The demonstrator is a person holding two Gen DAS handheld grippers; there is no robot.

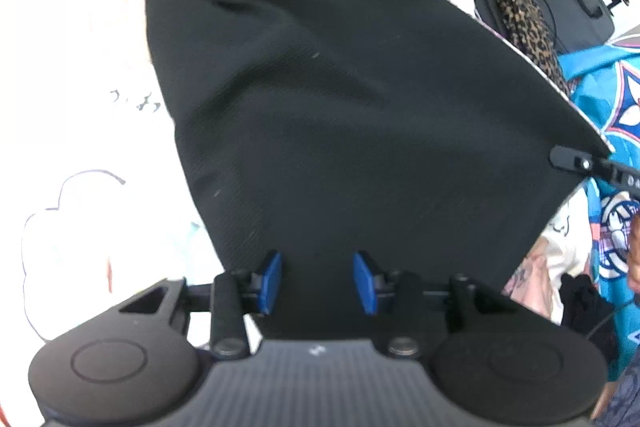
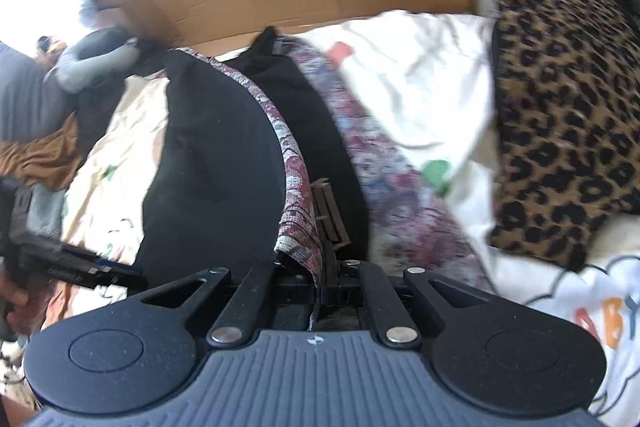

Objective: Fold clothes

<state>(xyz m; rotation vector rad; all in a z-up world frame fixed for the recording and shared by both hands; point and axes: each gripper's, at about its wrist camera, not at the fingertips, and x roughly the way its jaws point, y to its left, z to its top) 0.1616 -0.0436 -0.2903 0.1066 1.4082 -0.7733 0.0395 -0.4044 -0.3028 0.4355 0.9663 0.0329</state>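
I am finding open white bedsheet [image 1: 80, 75] leftward (nothing piled there); the leopard-print cushion [image 2: 560, 115] is blocking my right.

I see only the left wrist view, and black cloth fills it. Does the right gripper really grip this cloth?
Observer: Yes. The right gripper is shut on the edge of the garment.
Operator: Is the garment black on both sides?
Observer: No. The other side carries a floral print.
Operator: Is anything else lying near it?
Observer: A brown cloth lies crumpled at the far left of the right wrist view.
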